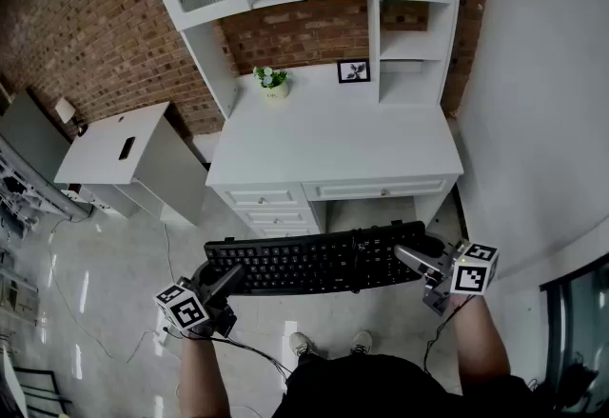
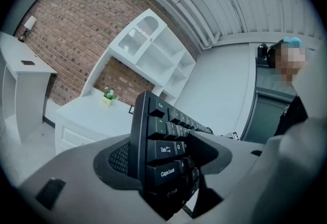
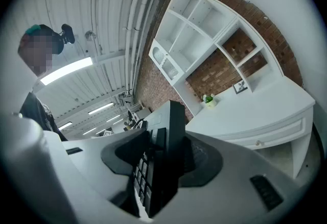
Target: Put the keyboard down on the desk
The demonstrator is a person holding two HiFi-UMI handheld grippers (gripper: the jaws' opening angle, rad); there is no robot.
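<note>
Bench [image 1: 333, 135]: white, upper middle of frame, top mostly bare.

Keyboard [image 1: 314, 262]: black, lower middle of frame. In air over floor, short of bench front edge, roughly level, not on bench.

Left claw [image 1: 226, 280]: clamped on keyboard's Esc/Tab end.

Right claw [image 1: 411, 258]: clamped on opposite end.

My read: carry forward with both ends moving together. Keep keyboard level, lower flat onto open middle of bench, let go only once fully resting.

Plant pot [image 1: 273, 85], picture frame [image 1: 354, 71]: back of bench. Stop short of both.

The left gripper [image 1: 228, 275] and right gripper [image 1: 409, 257] (2 forearms outstretched, seemingly level) clamp the keyboard [image 1: 319, 261] ends.
</note>
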